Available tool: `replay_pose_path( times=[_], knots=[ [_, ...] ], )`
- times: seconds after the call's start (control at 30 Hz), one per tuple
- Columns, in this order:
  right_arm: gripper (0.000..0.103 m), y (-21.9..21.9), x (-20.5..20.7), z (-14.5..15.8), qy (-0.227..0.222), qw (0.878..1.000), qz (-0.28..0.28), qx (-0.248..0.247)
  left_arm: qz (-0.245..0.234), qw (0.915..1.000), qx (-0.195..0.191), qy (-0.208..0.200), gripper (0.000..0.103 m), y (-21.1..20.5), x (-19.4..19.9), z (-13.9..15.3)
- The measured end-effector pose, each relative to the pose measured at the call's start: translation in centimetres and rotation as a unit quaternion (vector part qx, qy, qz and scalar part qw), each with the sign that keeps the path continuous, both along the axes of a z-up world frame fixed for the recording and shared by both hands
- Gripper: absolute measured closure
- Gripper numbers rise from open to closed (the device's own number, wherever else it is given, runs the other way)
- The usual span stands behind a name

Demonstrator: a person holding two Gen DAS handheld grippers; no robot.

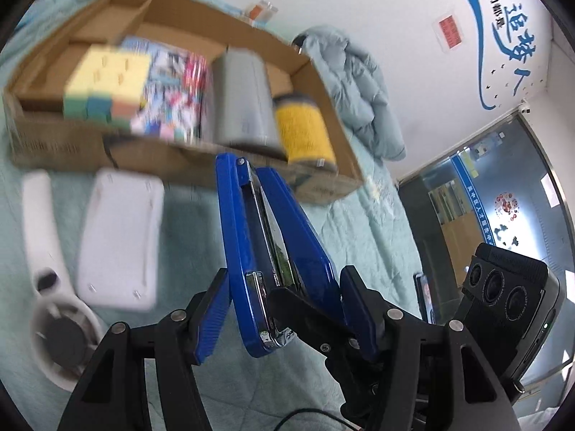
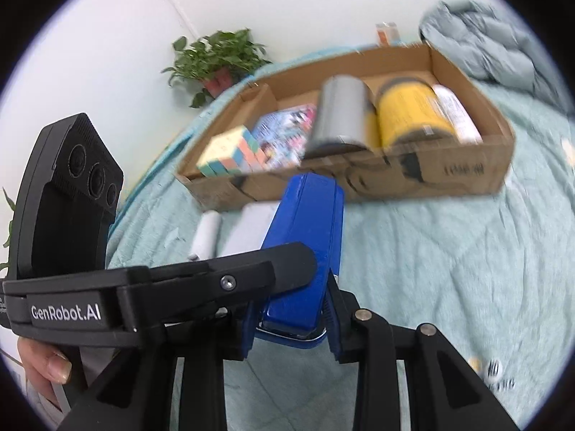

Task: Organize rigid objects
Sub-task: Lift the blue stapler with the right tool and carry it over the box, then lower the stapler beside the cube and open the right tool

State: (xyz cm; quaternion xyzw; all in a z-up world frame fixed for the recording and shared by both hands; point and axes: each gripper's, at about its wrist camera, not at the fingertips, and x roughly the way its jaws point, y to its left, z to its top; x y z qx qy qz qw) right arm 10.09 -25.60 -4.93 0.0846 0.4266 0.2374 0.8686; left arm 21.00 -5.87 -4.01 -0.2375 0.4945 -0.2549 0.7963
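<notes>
- My right tongs (image 2: 291,323) pinch the blue stapler (image 2: 302,248) at its rear end, pads on both sides, held above the bed (image 2: 431,269).
- My left tongs (image 1: 284,319) stand spread around the same stapler (image 1: 273,251); whether the pads touch it, I cannot tell. The right tongs' black finger (image 1: 309,319) crosses between them.
- Cardboard box (image 2: 467,172) sits on the quilted bed just beyond the stapler.
- In the box, left to right: pastel cube (image 2: 230,154), colourful printed pack (image 2: 284,133), grey cylinder (image 2: 341,115), yellow can (image 2: 409,115), white bottle (image 2: 456,115) against the right wall.
- Small cardboard divider (image 1: 118,14) at the far left corner of the box.
- Outside the box, near its front wall: white flat case (image 1: 120,237) and white handheld fan (image 1: 46,269), side by side.
- Blur heavy on the box contents.
</notes>
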Motion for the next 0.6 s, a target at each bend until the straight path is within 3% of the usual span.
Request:
replay_pose_path(
  times=[0.33,0.6],
  knots=[
    [0.072,3.2,3.6,4.1,-0.061,0.998,0.024,-0.007,0.003,0.999,-0.005,-0.045,0.045,3.7,3.3,4.8],
    [0.072,4.4,5.4,4.7,-0.069,0.997,0.025,-0.005,0.009,0.9988,-0.005,-0.047,0.045,5.1,6.2,6.1]
  ],
)
